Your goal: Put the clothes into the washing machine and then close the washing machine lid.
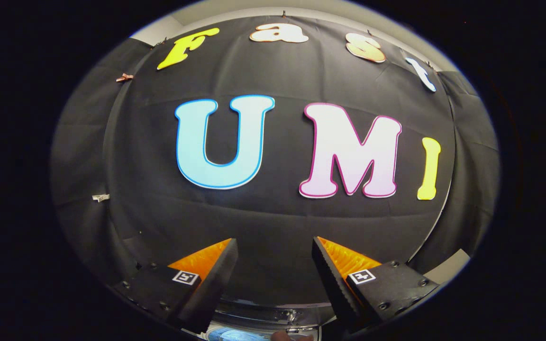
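Gripper view: washing machine (pixel 273 315) below parted hand-held gripper (pixel 275 248).

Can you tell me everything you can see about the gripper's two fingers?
The gripper is open, its two fingers spread apart with nothing between them. Each finger is a black wedge with a ridged inner pad, an orange outer face and a small square black-and-white marker on its screwed base. They point at the black cloth wall, touching nothing.

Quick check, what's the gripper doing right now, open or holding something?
Gripper: open, fingers spread apart with nothing between them, pointed at the black cloth wall; a bit of the washing machine's rim sits just below the fingertips.
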Motion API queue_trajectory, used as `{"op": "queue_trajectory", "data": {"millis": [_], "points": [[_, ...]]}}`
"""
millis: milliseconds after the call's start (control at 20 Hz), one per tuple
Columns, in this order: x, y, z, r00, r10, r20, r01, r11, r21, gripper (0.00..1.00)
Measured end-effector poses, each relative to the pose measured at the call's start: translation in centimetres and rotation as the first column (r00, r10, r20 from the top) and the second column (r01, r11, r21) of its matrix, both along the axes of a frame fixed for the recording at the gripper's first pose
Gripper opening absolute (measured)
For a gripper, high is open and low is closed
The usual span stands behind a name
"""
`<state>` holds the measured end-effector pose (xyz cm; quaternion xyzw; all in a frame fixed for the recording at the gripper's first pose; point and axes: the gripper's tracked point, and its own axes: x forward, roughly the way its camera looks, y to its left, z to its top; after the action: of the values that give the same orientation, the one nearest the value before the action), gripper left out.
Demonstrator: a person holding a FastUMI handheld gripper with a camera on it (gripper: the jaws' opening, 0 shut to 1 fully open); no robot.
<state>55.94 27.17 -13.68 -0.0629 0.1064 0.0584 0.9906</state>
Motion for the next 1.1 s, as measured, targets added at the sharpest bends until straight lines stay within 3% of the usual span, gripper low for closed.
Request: {"op": "queue_trajectory", "data": {"millis": [300, 500, 650, 1100], "points": [[0.4, -0.8, -6.8, 0.980, -0.008, -0.200, 0.015, 0.999, 0.034, 0.99], [-0.9, -2.1, -12.2, 0.928, -0.024, -0.373, 0.018, 1.000, -0.020, 0.99], [-0.2, -1.7, -12.8, 0.929, 0.005, -0.370, 0.034, 0.994, 0.099, 0.99], [-4.9, -1.8, -12.9, 0.907, 0.039, -0.419, -0.002, 0.996, 0.087, 1.00]]}}
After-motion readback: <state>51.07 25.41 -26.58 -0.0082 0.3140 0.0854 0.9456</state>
